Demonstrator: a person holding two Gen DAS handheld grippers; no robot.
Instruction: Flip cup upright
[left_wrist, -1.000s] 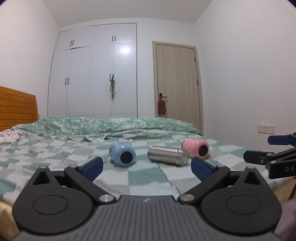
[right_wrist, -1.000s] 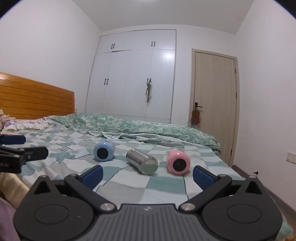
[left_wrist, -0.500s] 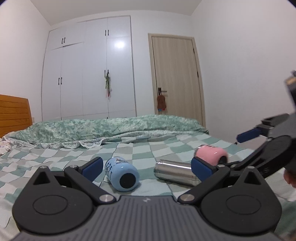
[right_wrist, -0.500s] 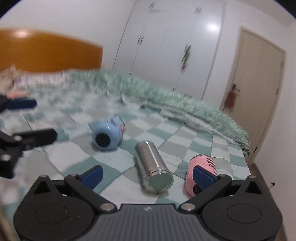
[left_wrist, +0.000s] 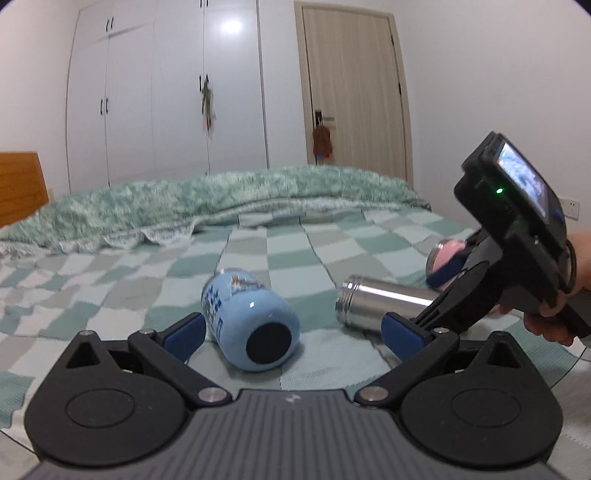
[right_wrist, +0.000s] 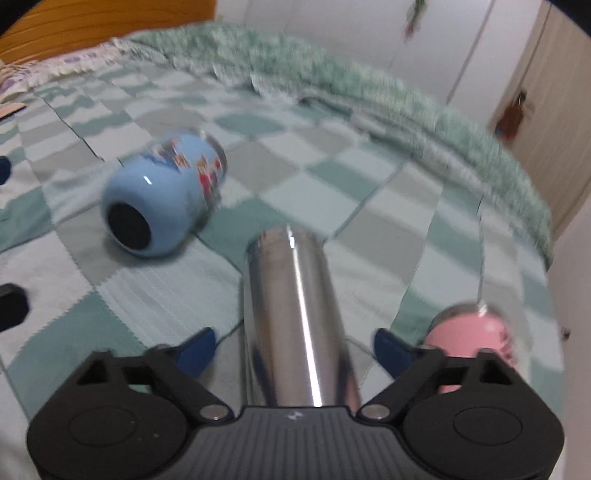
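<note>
Three cups lie on their sides on the checked bedspread (left_wrist: 110, 288). The blue cup (left_wrist: 251, 321) lies between the fingers of my open left gripper (left_wrist: 293, 330), base toward me; it also shows in the right wrist view (right_wrist: 162, 199). The steel cup (right_wrist: 295, 317) lies between the open fingers of my right gripper (right_wrist: 293, 350), which straddles its near end; it shows in the left wrist view (left_wrist: 384, 302). The pink cup (right_wrist: 476, 339) lies just right of the right fingertip (right_wrist: 391, 350). In the left wrist view the right gripper's body (left_wrist: 517, 240) partly hides the pink cup (left_wrist: 445, 254).
A rumpled green quilt (left_wrist: 221, 203) lies across the far side of the bed. A wooden headboard (right_wrist: 92, 26) is at the left. A white wardrobe (left_wrist: 166, 92) and a door (left_wrist: 354, 92) stand behind. The bed's right edge (right_wrist: 550, 295) is close to the pink cup.
My right gripper has moved forward and down over the steel cup, which now sits between its fingers. My left gripper has moved closer to the blue cup.
</note>
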